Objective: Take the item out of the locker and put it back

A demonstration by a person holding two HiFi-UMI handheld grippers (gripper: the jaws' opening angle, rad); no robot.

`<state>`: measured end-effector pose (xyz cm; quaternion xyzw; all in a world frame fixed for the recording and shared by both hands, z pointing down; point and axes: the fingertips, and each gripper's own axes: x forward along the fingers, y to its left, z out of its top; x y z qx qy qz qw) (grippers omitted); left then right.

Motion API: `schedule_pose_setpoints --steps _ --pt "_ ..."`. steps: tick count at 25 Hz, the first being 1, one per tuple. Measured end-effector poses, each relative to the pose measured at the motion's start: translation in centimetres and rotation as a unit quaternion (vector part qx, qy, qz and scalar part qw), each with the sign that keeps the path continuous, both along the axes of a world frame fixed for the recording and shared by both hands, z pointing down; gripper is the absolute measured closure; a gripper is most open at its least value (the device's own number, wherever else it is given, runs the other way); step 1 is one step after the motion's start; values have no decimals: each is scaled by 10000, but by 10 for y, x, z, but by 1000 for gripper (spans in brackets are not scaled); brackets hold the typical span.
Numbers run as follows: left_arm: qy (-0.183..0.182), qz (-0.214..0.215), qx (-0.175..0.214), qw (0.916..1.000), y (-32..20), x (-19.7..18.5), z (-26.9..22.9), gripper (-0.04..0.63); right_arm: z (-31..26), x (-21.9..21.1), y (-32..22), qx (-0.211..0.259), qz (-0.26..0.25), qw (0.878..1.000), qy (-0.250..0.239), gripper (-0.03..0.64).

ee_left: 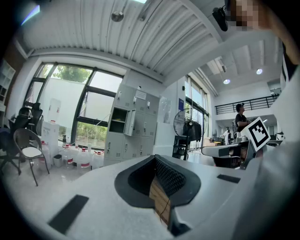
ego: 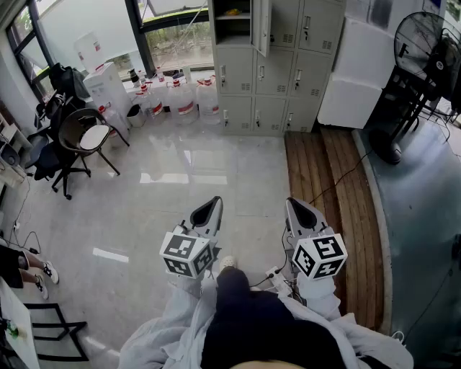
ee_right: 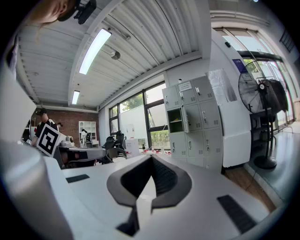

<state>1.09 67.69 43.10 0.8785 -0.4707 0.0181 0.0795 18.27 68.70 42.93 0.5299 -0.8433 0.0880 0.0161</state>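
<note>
The grey locker bank (ego: 277, 65) stands across the room, well ahead of both grippers. One upper compartment (ego: 232, 18) is open, its door (ego: 263, 25) swung out; something small and yellowish lies inside, too far off to identify. My left gripper (ego: 216, 202) and right gripper (ego: 292, 203) are held side by side at waist height over the tiled floor, both pointing toward the lockers. The open compartment (ee_left: 117, 122) shows in the left gripper view beyond the left gripper (ee_left: 154, 158), whose jaws meet at the tip, empty. The right gripper (ee_right: 151, 157) is likewise shut and empty, facing the open compartment (ee_right: 174, 121).
Water bottles (ego: 180, 97) line the window wall left of the lockers. An office chair (ego: 83, 140) stands at the left. A white cabinet (ego: 364, 65) and a standing fan (ego: 418, 50) are on the right, beside a wooden floor strip (ego: 331, 194). A seated person's legs (ego: 29, 270) show at far left.
</note>
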Motion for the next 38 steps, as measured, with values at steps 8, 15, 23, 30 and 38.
schedule_pose_setpoints --steps 8,15,23,30,38 --pt "14 -69 -37 10000 5 -5 3 589 3 -5 5 -166 -111 9996 -213 617" --pt "-7 -138 -243 9996 12 -8 18 589 17 -3 9 -303 -71 9993 -200 618" --pt "23 -110 -279 9995 -17 -8 21 589 20 -3 -19 -352 17 9988 -351 618" --pt "44 -100 -307 9995 -77 -12 19 589 17 -16 -80 -363 -82 9988 -324 617" --pt "64 -4 -258 9996 -175 -19 9 589 8 -23 -176 -322 17 9992 -244 617"
